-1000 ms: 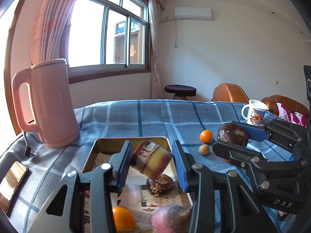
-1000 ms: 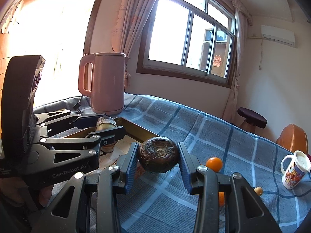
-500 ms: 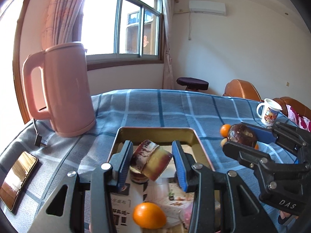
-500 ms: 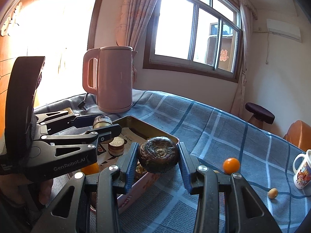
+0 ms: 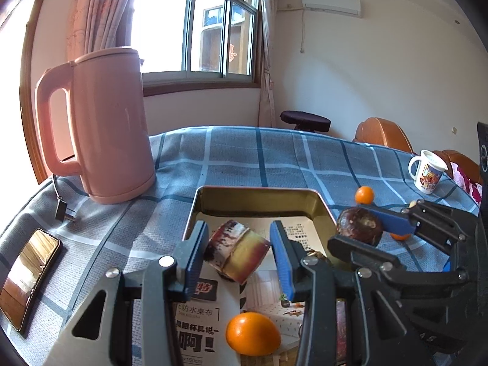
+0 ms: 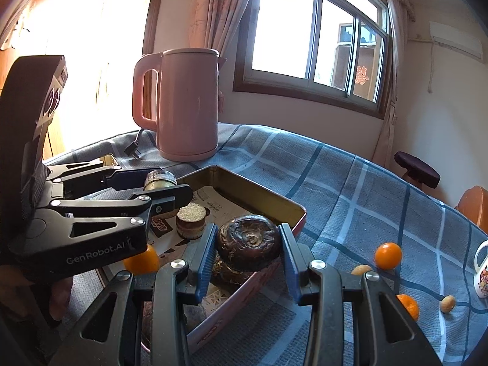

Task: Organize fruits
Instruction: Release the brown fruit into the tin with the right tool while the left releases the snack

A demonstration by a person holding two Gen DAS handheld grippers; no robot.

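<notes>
My left gripper (image 5: 239, 251) is shut on a cut sugarcane piece (image 5: 236, 254), purple and yellow, held above the gold metal tin (image 5: 259, 193). My right gripper (image 6: 248, 251) is shut on a dark brown round fruit (image 6: 248, 242), hovering over the tin's (image 6: 274, 206) right rim; it also shows in the left wrist view as the dark fruit (image 5: 360, 225). Inside the tin lie an orange (image 5: 253, 332), another sugarcane piece (image 6: 190, 221) and printed paper. Loose on the cloth are small oranges (image 6: 388, 254) (image 6: 408, 305) and two tan round fruits (image 6: 447, 303) (image 6: 361, 270).
A pink kettle (image 5: 106, 128) with its cord and plug (image 5: 64, 213) stands at the tin's far left. A phone (image 5: 26, 277) lies at the left edge of the blue checked tablecloth (image 5: 244, 158). A printed mug (image 5: 427, 175) sits far right. Chairs and a stool stand beyond the table.
Both grippers have moved forward and lower over the tin, each still holding its piece. The kettle and tin loom larger in both views.
</notes>
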